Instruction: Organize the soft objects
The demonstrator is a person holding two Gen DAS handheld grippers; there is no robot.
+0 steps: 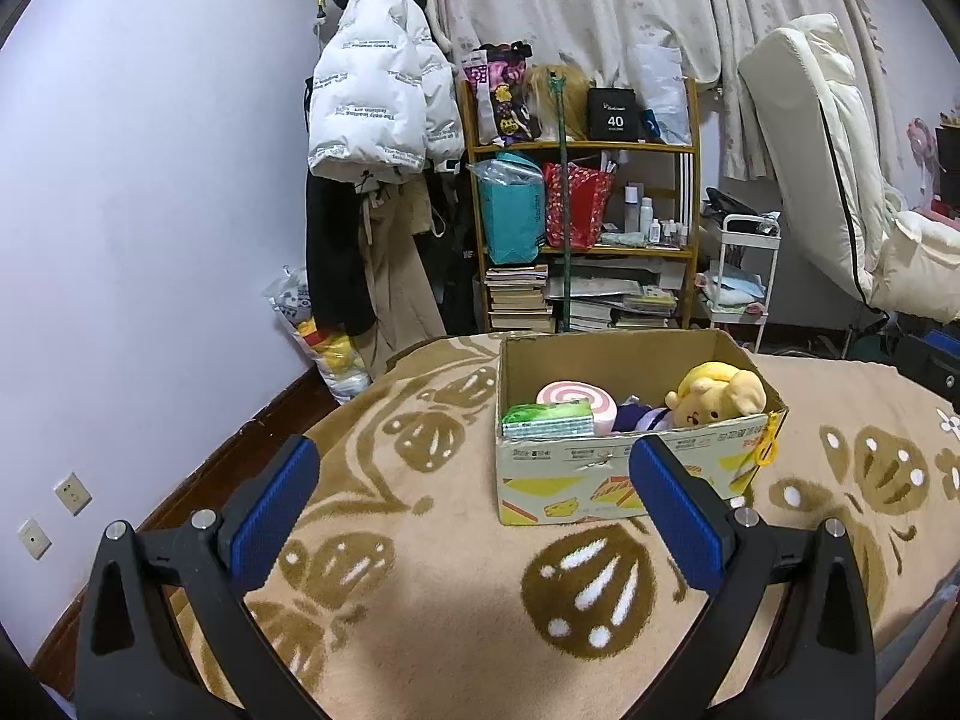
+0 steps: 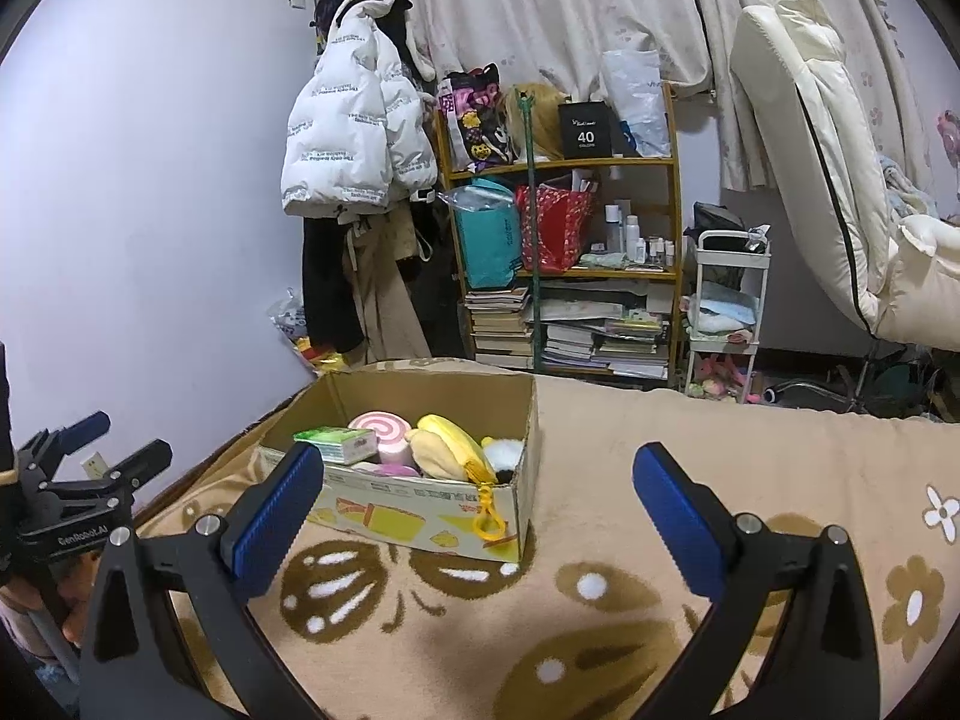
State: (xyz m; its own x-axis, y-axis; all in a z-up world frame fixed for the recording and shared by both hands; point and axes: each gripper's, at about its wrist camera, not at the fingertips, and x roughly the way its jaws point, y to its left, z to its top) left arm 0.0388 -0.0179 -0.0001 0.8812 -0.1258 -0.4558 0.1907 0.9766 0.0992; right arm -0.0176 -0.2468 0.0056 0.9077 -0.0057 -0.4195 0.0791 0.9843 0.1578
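Right now both grippers hover empty over the patterned beige blanket (image 1: 456,546), jaws spread wide and touching nothing. From the left gripper (image 1: 474,480) the cardboard box (image 1: 624,474) lies straight ahead and a little to the right, its long side running across the view, with the gripper's right finger overlapping the box's front wall in the picture. The right gripper (image 2: 480,480) sees the same box ahead and to its left, turned corner-on, and the left gripper shows at that view's left edge. Inside the box sit a green tissue pack (image 1: 549,420), a pink swirl plush roll (image 1: 576,399) and a yellow plush doll (image 1: 717,399), whose yellow clip (image 1: 768,447) hangs over the front wall. No loose soft thing shows on the blanket, so the sorting looks nearly or fully done; the left gripper seems nearer the box.
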